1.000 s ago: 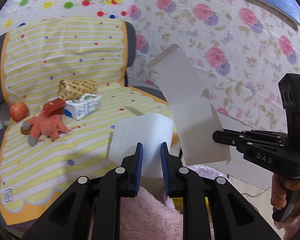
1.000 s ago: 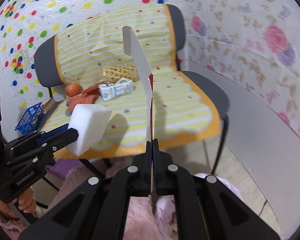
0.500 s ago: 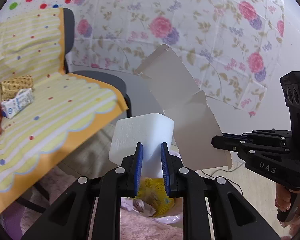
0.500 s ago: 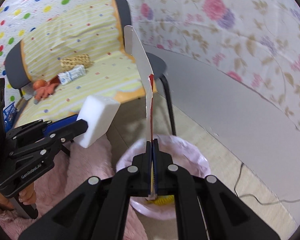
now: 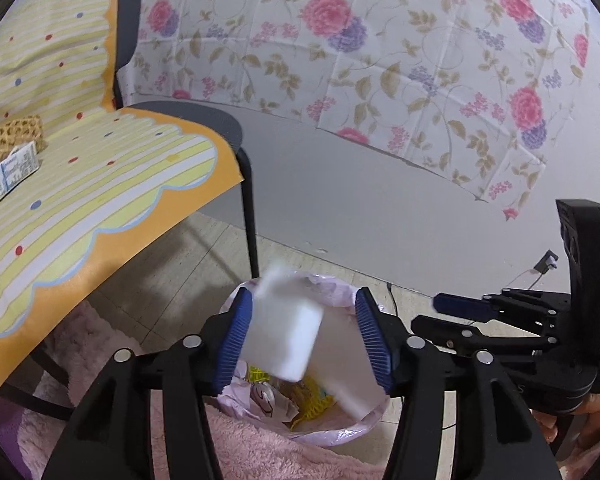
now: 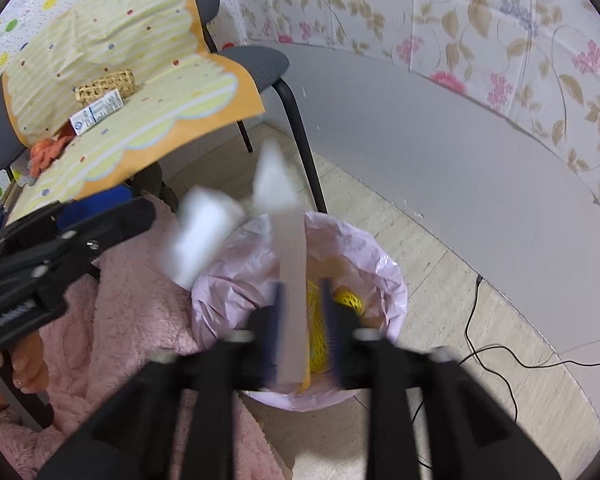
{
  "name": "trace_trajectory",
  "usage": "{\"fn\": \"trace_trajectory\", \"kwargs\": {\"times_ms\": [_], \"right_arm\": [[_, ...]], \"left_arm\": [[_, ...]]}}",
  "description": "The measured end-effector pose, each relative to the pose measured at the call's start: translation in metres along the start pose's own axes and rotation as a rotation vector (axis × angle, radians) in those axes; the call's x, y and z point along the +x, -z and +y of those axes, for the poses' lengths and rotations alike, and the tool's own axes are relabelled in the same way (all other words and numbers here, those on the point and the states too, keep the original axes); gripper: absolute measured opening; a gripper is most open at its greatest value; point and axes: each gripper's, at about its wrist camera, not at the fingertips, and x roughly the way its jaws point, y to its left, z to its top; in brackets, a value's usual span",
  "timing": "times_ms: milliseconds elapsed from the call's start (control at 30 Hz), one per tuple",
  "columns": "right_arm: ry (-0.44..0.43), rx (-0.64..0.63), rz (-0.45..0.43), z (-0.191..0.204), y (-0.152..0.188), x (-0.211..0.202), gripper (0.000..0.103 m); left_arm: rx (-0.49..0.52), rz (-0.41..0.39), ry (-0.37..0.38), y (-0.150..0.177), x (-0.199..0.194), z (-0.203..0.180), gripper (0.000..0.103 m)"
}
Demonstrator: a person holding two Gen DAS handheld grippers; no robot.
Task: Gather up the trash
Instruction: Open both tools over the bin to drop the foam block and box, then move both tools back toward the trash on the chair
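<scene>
A bin lined with a pink bag stands on the floor, with yellow trash inside. My left gripper is open above it; a white foam block is loose and blurred between its jaws, over the bin. My right gripper is open over the bin; the flat white cardboard piece stands loose between its jaws, blurred. The right gripper also shows in the left wrist view.
A grey chair with a yellow striped cloth stands left, holding a milk carton, a woven yellow pack and an orange toy. Pink fluffy rug lies beside the bin. A black cable lies on the floor.
Both grippers swung from the chair to above the bin, then opened. The foam block and the cardboard piece have left the jaws and are dropping toward the bin.
</scene>
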Motion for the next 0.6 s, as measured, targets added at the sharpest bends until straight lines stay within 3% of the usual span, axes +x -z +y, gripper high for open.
{"fn": "trace_trajectory", "kwargs": {"times_ms": [267, 567, 600], "right_arm": [[-0.024, 0.001, -0.068, 0.003, -0.013, -0.016, 0.036], [-0.088, -0.068, -0.136, 0.037, -0.033, -0.033, 0.036], [-0.097, -0.076, -0.141, 0.041, -0.036, -0.033, 0.036]], "left_arm": [[-0.045, -0.042, -0.108, 0.002, -0.031, 0.027, 0.061], [-0.090, -0.101, -0.204, 0.006, -0.075, 0.056, 0.065], [-0.100, -0.109, -0.218, 0.006, -0.081, 0.061, 0.070]]}}
